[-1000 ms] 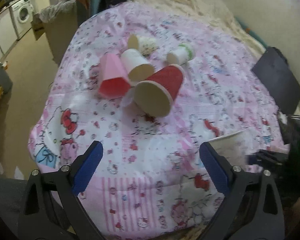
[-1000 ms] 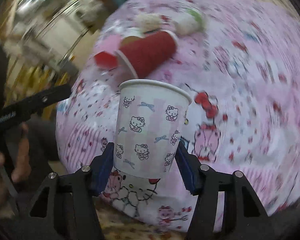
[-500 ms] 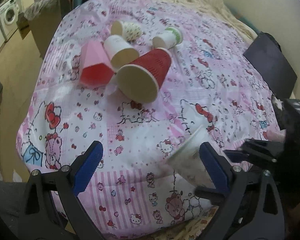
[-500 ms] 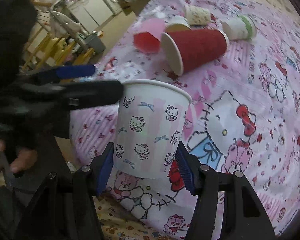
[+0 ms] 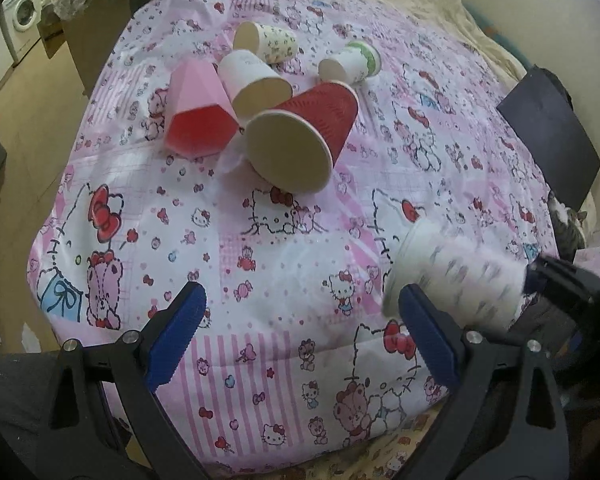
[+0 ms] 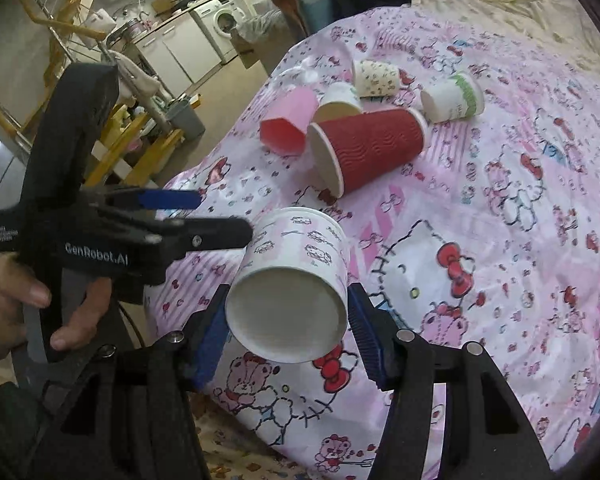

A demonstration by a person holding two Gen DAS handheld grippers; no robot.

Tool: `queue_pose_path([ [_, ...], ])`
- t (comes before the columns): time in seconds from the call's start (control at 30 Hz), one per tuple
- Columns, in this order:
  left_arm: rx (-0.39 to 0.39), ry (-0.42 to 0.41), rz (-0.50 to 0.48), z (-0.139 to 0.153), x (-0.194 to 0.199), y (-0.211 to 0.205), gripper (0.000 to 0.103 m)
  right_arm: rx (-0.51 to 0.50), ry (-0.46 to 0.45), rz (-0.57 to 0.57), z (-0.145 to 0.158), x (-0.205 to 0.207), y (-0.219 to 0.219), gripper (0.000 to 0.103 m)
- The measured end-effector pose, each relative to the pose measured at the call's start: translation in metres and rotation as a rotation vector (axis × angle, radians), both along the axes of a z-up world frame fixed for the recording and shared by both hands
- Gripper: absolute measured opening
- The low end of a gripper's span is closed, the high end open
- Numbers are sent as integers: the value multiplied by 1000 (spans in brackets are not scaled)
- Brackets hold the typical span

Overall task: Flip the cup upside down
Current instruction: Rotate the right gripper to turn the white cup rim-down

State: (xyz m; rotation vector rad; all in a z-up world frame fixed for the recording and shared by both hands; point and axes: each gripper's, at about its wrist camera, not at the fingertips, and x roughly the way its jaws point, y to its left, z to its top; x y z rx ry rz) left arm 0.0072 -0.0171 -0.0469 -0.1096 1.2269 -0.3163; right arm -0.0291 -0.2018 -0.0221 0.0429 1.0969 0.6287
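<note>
**Blue pads clamp a tipped paper cup over the pink quilt**

The right gripper (image 6: 287, 322) had its two blue-padded fingers (image 6: 367, 340) pinched on the white paper cup printed with cartoon kittens and pink stripes (image 6: 290, 286), one pad on each side of the wall near its base. The cup was tipped so that its round white bottom faced the right wrist camera and its rim pointed away toward 12 o'clock, above the quilt's near edge. In the left wrist view the same cup (image 5: 452, 276), motion-blurred, lay nearly on its side at 4 o'clock, its mouth toward 9 o'clock.

The left gripper (image 5: 300, 334) had its fingers (image 5: 176, 332) spread wide with nothing between them; in the right wrist view it sat at 9 o'clock, held by a bare hand (image 6: 16, 320).

Beneath everything lay the pink and white cartoon-print quilt (image 5: 204, 184). At 12 o'clock on it, well apart from the held cup, a cluster of cups lay on their sides: the large red ribbed paper cup (image 5: 308, 128); just beside it at 9 o'clock the pink faceted cup (image 5: 198, 112); the plain white paper cup (image 5: 252, 84) between them; the small white cup with a green band (image 5: 350, 62); and the small patterned white cup (image 5: 266, 42).
</note>
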Motion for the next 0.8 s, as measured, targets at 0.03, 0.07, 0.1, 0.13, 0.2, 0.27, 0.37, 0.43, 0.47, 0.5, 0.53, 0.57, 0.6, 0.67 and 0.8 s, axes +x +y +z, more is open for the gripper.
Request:
queue_pose_path([
  [0.03,5,-6,7,2,0,2,96,14,2,-16,2,2,-3,60],
  [0.07,12,-33,24,8,-1,6,96,15,15,-21,2,6,-5,59],
  [0.1,23,-59,39,13,-1,10,96,-9,16,-18,3,8,-5,59],
  [0.13,41,-94,64,20,-2,16,96,-56,14,-6,4,12,-4,59],
  [0.2,85,-152,119,31,-4,28,96,-130,42,56,6,23,3,59],
  [0.27,111,-187,163,38,-5,39,96,-214,69,144,7,36,16,59],
  [0.37,151,-195,217,40,-4,52,96,-314,141,251,-2,50,36,60],
  [0.43,165,-185,242,39,-4,60,96,-357,209,305,-16,58,49,60],
  [0.47,172,-174,258,38,-4,65,96,-372,237,316,-24,61,53,60],
  [0.5,174,-168,272,37,-4,70,96,-385,264,322,-31,63,58,60],
  [0.53,169,-164,287,36,-3,74,96,-393,290,331,-39,65,63,60],
  [0.57,163,-162,295,37,-5,78,97,-397,304,342,-44,66,68,60],
  [0.6,156,-158,305,36,-4,81,97,-402,312,350,-48,66,71,60],
  [0.67,152,-156,308,36,-5,83,101,-424,317,360,-57,67,81,60],
  [0.8,147,-151,300,35,-5,82,102,-413,275,350,-57,73,87,60],
])
